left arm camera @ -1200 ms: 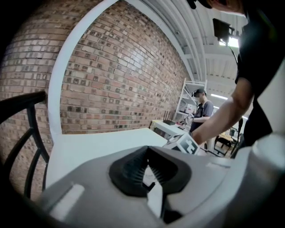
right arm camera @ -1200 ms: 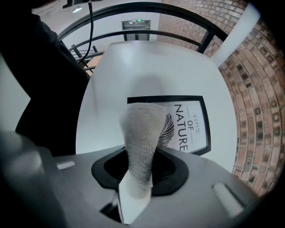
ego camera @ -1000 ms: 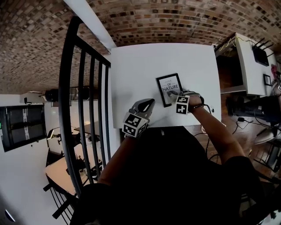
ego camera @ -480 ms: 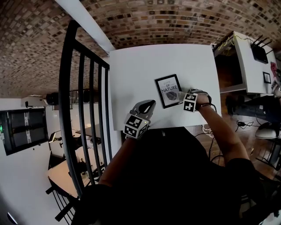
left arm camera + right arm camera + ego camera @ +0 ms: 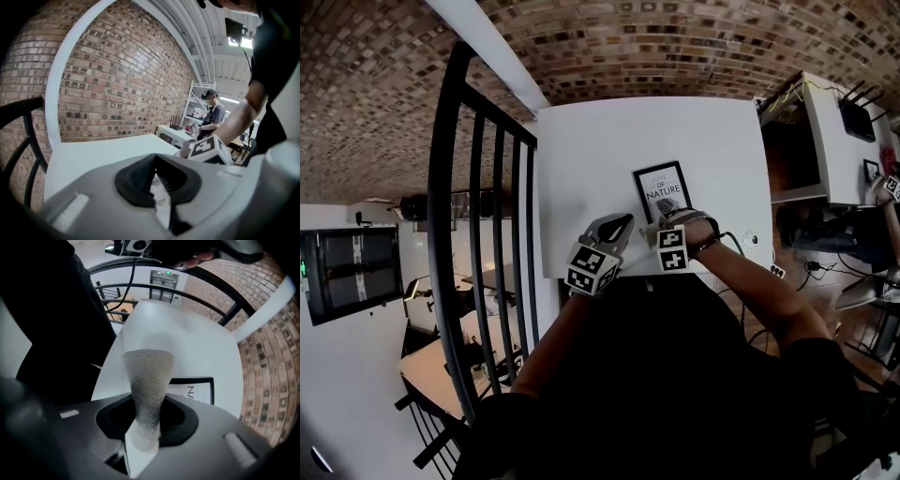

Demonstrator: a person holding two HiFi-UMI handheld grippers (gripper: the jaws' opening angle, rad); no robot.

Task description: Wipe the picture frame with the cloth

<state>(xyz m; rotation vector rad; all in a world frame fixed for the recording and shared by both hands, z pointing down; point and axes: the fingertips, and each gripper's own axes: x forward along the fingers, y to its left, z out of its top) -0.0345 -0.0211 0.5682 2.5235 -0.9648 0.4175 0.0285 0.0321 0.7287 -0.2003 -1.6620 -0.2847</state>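
The black picture frame [image 5: 659, 186] with a white print lies flat on the white table [image 5: 609, 141], towards its near right. My right gripper [image 5: 669, 217] is at the frame's near edge, shut on a grey cloth [image 5: 666, 207] that rests on the frame's lower part. In the right gripper view the cloth [image 5: 147, 376] fans out from the gripper [image 5: 145, 414] and hides part of the frame [image 5: 197, 389]. My left gripper [image 5: 621, 221] rests on the table left of the frame, apart from it. Its jaws [image 5: 155, 161] are shut with nothing between them.
A black metal railing [image 5: 478, 234] runs along the table's left side. Past the right edge stands a white side desk [image 5: 834, 122] with small devices. A person [image 5: 213, 117] stands far off in the left gripper view. The table's near edge is right under my grippers.
My right gripper has swept with the cloth from the frame's lower right, out past its right side, and back to its near edge. The left gripper has stayed put.
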